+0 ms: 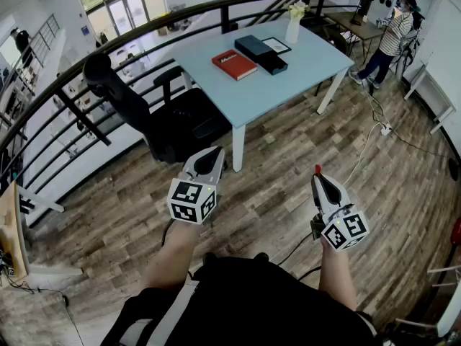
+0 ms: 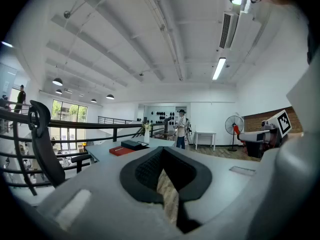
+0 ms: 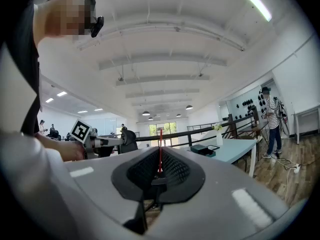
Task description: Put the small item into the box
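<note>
Far ahead, a light blue table (image 1: 288, 85) carries a dark flat box (image 1: 261, 52), a red flat box (image 1: 234, 64), a framed picture (image 1: 276, 45) and a white vase (image 1: 292, 27). I hold both grippers low over the wooden floor, well short of the table. My left gripper (image 1: 214, 152) is shut with nothing in it; its jaws meet in the left gripper view (image 2: 162, 151). My right gripper (image 1: 318, 175) is shut on a thin red item (image 1: 318, 169), which stands up between the jaws in the right gripper view (image 3: 160, 154). The dark box (image 3: 202, 148) shows there on the table.
A black office chair (image 1: 155, 114) stands left of the table, against a dark curved railing (image 1: 144, 31). A person (image 1: 389, 38) stands at the back right by another desk. A white cable (image 1: 367, 139) runs over the floor at the right. A fan (image 2: 234, 129) stands behind.
</note>
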{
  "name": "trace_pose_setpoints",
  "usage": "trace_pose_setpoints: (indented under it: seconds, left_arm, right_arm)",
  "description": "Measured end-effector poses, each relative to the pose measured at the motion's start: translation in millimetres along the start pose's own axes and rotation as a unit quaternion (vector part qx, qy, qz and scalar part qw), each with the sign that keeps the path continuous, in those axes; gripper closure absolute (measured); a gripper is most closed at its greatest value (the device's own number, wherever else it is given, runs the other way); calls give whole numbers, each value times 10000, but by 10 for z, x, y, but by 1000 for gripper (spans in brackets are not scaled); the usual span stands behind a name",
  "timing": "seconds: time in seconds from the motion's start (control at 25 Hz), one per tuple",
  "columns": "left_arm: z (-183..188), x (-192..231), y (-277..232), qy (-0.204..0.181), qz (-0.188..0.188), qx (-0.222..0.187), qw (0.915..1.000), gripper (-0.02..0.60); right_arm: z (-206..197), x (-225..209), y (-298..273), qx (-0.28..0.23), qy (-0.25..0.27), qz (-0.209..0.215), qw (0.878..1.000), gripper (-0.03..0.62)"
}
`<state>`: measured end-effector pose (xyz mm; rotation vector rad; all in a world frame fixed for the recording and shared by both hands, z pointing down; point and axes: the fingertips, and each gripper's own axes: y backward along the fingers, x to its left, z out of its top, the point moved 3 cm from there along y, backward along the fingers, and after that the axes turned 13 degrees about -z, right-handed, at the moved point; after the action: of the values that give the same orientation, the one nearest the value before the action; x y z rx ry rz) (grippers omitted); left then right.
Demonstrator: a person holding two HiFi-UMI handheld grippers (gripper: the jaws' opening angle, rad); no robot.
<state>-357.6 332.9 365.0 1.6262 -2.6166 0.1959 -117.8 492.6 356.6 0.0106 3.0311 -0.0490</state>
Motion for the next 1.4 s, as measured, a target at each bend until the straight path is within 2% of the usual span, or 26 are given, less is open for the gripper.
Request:
trace_pose_setpoints:
  seconds: [0.36, 0.56, 1.04, 1.4]
  left_arm:
    - [66, -149, -101, -14, 10, -11, 10000, 575]
    - [34, -360, -252, -10, 27, 27, 10000, 575]
    - [-130, -948, -553, 67, -97, 109, 9999, 575]
    - [-146, -906, -1043, 11, -461, 91, 9989, 575]
  right_arm:
    - [61, -190, 121, -18, 5, -51, 10000, 580]
    - [85, -350, 317, -139, 298, 26, 9995, 579]
    - [-74, -854, 810, -103, -406, -43, 9991, 577]
    - [-196, -1085, 515, 198, -554, -27, 9983, 577]
